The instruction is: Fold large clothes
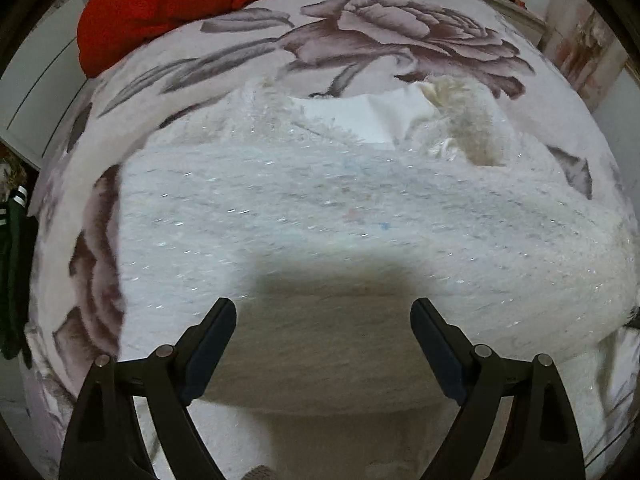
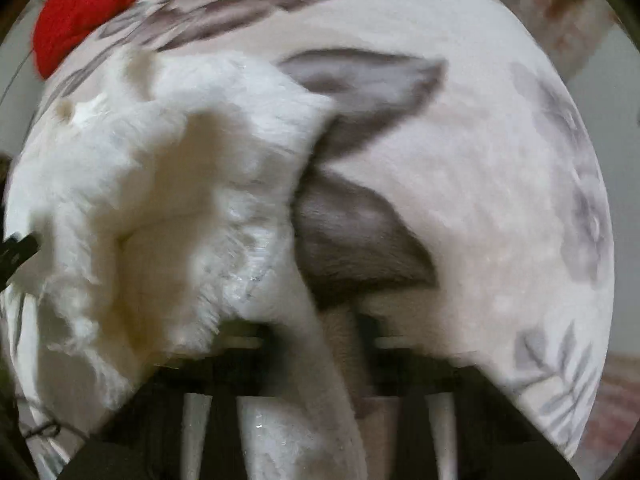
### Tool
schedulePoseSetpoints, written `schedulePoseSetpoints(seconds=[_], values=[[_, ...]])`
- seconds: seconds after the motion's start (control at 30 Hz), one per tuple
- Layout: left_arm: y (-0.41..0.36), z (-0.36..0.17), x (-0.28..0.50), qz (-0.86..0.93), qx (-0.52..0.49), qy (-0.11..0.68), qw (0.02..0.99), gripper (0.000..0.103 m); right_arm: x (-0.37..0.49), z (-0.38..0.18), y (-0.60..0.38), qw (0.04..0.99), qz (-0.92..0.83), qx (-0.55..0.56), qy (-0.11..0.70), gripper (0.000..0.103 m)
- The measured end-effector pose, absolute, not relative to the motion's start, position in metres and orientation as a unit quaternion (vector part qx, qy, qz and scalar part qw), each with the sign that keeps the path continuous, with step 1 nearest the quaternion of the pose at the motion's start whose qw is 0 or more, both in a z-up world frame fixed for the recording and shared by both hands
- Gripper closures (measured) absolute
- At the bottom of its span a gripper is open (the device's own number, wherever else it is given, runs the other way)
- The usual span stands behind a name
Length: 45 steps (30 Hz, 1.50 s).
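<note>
White fuzzy garment (image 1: 320, 208) w/ shiny threads lies spread on the bed, over a flowered blanket (image 1: 400, 36) (grey-mauve rose print). Garment covers most of the blanket's near part, reaching to the near edge; a smooth white lining patch (image 1: 360, 120) shows at its far side, beside a cream tuft.

Left tool (image 1: 323, 312) hangs above the garment's near part, pointing steeply down, fingers (image 1: 216, 332) wide apart, nothing between them; its shadow falls on the fuzz below.

Right tool (image 2: 316, 340) points straight down, at the garment's edge. Right-wrist view is blurred & the tips are mostly hidden by fabric. Jaws look nearly closed w/ a band of whitish fabric running between them, so gripping the garment's edge as far as can be told. Rest of garment bunches to the left in that view, leaf print of blanket to the right.

Red cloth (image 1: 168, 4) heaped at bed's far left corner. Dark green item w/ white stripes (image 1: 12, 248) hangs off the left edge.
</note>
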<state>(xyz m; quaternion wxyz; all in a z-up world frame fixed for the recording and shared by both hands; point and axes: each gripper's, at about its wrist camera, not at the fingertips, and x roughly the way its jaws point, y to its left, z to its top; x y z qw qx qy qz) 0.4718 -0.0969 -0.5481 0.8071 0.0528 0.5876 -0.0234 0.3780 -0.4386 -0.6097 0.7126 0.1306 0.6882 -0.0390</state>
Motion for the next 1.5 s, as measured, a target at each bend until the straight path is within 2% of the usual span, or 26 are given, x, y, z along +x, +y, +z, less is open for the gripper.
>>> schedulePoseSetpoints(seconds=[0.07, 0.13, 0.3, 0.37, 0.47, 0.53, 0.6, 0.73, 0.8, 0.9, 1.03, 1.1, 1.27, 1.4, 1.5], values=[[-0.096, -0.542, 0.464, -0.029, 0.05, 0.588, 0.807, 0.014, 0.365, -0.618, -0.469, 0.677, -0.038, 0.225, 0.7, 0.081], [-0.094, -0.535, 0.453, -0.032, 0.051, 0.587, 0.808, 0.014, 0.352, -0.601, -0.476, 0.665, -0.049, 0.243, 0.704, 0.072], [-0.083, -0.529, 0.429, -0.027, 0.047, 0.593, 0.803, 0.014, 0.322, -0.505, -0.457, 0.725, -0.074, 0.235, 0.643, 0.071], [-0.076, -0.53, 0.419, -0.029, 0.045, 0.599, 0.799, 0.014, 0.331, -0.487, -0.442, 0.743, -0.042, 0.247, 0.621, 0.071], [-0.067, -0.536, 0.405, -0.021, 0.056, 0.602, 0.796, 0.014, 0.372, -0.501, -0.404, 0.748, 0.014, 0.23, 0.622, 0.072], [-0.057, -0.539, 0.399, -0.018, 0.057, 0.602, 0.796, 0.014, 0.403, -0.547, -0.383, 0.723, -0.027, 0.162, 0.671, 0.072], [-0.048, -0.538, 0.394, -0.018, 0.051, 0.603, 0.796, 0.014, 0.41, -0.59, -0.39, 0.66, -0.039, 0.184, 0.727, 0.072], [-0.043, -0.522, 0.374, -0.037, 0.048, 0.584, 0.809, 0.014, 0.375, -0.531, -0.405, 0.677, -0.034, 0.196, 0.709, 0.063], [-0.048, -0.518, 0.362, -0.037, 0.059, 0.582, 0.81, 0.014, 0.331, -0.494, -0.415, 0.676, -0.033, 0.194, 0.71, 0.058], [-0.061, -0.518, 0.342, -0.03, 0.059, 0.596, 0.8, 0.014, 0.269, -0.493, -0.421, 0.66, -0.037, 0.156, 0.734, 0.058], [-0.09, -0.516, 0.313, -0.012, 0.063, 0.615, 0.786, 0.014, 0.195, -0.583, -0.443, 0.593, -0.089, 0.104, 0.793, 0.059], [-0.113, -0.512, 0.297, -0.014, 0.074, 0.618, 0.783, 0.014, 0.163, -0.614, -0.464, 0.561, -0.075, 0.185, 0.803, 0.059], [-0.204, -0.516, 0.264, -0.026, 0.062, 0.655, 0.753, 0.014, 0.155, -0.571, -0.524, 0.571, 0.001, 0.278, 0.773, 0.055], [-0.29, -0.532, 0.244, -0.04, 0.012, 0.681, 0.731, 0.014, 0.159, -0.539, -0.578, 0.589, 0.034, 0.229, 0.774, 0.054], [-0.346, -0.556, 0.235, -0.041, 0.013, 0.698, 0.715, 0.014, 0.169, -0.532, -0.62, 0.596, 0.045, 0.198, 0.777, 0.054]])
